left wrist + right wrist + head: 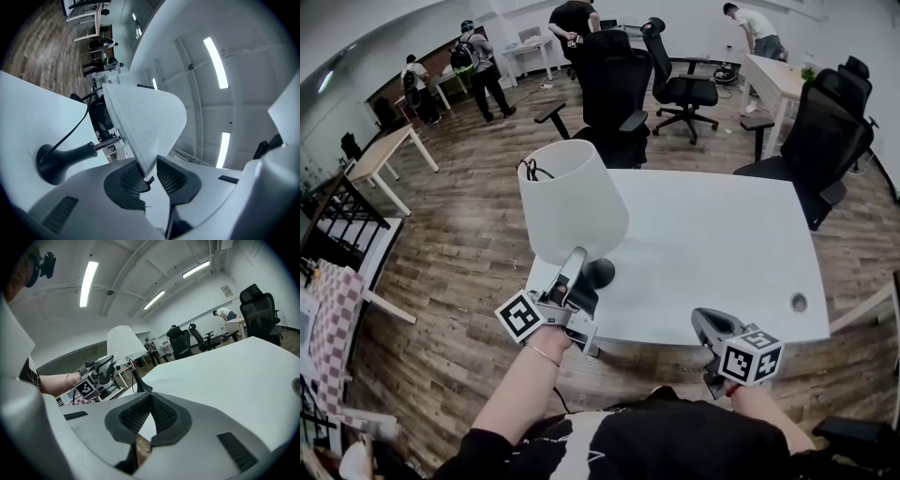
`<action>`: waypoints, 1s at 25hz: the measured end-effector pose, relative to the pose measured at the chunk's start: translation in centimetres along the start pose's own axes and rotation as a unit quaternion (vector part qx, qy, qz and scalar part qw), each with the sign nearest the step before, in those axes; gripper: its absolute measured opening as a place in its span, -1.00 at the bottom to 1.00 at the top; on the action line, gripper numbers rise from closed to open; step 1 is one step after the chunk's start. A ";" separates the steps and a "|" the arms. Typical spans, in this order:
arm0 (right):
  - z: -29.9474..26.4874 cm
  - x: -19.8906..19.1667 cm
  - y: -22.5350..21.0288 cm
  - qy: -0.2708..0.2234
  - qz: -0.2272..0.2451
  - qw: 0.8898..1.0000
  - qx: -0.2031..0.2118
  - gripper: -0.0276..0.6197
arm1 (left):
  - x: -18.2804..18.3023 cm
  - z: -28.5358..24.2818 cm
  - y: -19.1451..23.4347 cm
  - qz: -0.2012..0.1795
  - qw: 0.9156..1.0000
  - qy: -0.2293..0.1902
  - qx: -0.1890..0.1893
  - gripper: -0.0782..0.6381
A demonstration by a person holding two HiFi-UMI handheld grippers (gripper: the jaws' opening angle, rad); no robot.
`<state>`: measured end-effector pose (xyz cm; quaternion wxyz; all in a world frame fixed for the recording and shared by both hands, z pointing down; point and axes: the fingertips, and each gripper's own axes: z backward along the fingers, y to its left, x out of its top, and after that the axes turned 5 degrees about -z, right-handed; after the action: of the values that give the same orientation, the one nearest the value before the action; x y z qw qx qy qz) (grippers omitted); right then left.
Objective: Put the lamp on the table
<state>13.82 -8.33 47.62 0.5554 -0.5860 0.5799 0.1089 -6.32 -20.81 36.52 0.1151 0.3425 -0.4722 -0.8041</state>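
Looking along L claw (150,171) shows it parted round lampshade (145,122) rim, unseen from head view; R claw (150,404) closed.

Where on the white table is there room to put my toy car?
Nearly all of the table is bare. There is a wide stretch from the lamp across to the right edge, back to the chairs and forward to the cable hole. Only the near left corner is crowded: the lamp stands there with the left gripper at its shade.
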 end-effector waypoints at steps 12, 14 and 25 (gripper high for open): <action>-0.1 -0.3 -0.5 0.008 -0.001 1.000 0.003 -0.87 | -0.8 0.2 0.2 0.002 1.000 0.001 0.003 -0.57; -0.1 -0.3 -0.4 0.007 -0.001 1.000 0.004 -0.87 | -0.8 0.3 0.2 0.003 1.000 0.001 0.003 -0.57; -0.4 -0.6 0.0 0.014 0.001 1.000 0.008 -0.87 | -1.1 1.2 0.1 0.009 1.000 0.002 0.004 -0.55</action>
<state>13.45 -8.32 48.23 0.5518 -0.5825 0.5890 0.0963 -6.32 -19.54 37.44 0.1223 0.3406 -0.4778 -0.8004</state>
